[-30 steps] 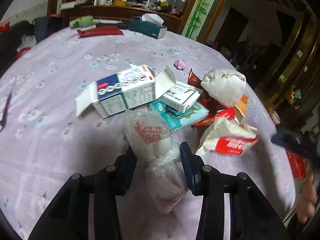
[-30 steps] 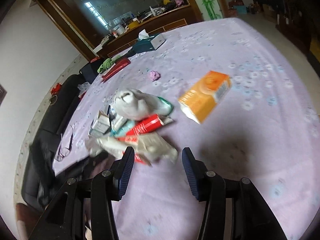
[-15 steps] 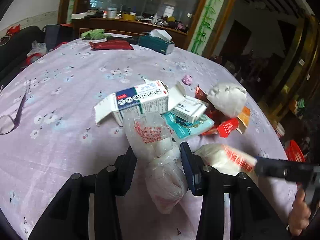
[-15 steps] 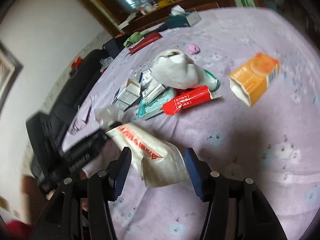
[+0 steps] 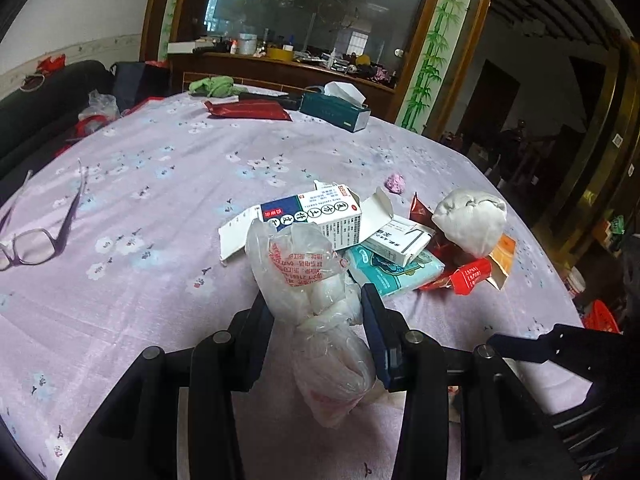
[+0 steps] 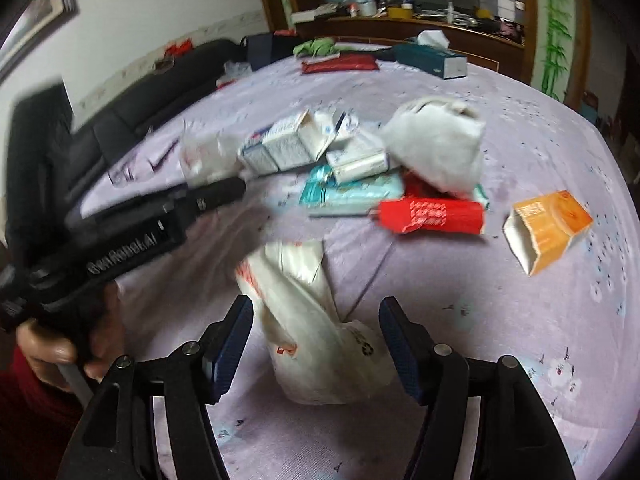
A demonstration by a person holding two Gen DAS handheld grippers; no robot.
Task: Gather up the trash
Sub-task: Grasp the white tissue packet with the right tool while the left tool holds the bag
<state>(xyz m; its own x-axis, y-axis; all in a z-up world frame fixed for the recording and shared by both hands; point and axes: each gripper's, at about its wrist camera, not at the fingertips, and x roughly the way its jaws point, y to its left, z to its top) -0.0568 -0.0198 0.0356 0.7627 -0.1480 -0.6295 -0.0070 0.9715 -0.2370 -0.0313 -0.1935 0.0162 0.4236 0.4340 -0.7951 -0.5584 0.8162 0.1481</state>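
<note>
Left wrist view: my left tool (image 5: 316,308) is clamped on a crumpled clear plastic bag (image 5: 312,280) with red print, the blue pads pinching its twisted waist while the lower bulge hangs behind them over the bench (image 5: 160,184). Risk here is slip, I think: thin film, soft contents, grip on a narrow neck, so a quick swing could let it slide out. The remaining trash pile sits just ahead: an open medicine box (image 5: 316,216), a small white carton (image 5: 400,240), a teal packet (image 5: 392,272), a red wrapper (image 5: 468,276) and a white cloth bundle (image 5: 468,220). The glasses (image 5: 36,236) lie well apart at far left; not trash, must not get swept. Right wrist view: my right tool (image 6: 316,340) is spread wide, with a white printed bag (image 6: 320,340) between the fingers, but I see no pad contact, so I judge it not gripped. If I close off-centre, it may catch only a loose fold and the bag tears or drops. The left tool body crosses the frame at left, close to the right one; collision is likely if both converge on the pile. The orange carton (image 6: 548,228) lies open-ended off to the right, near the bench's edge, so a nudge could send it off. This view is blurred, so positions are rough.
</note>
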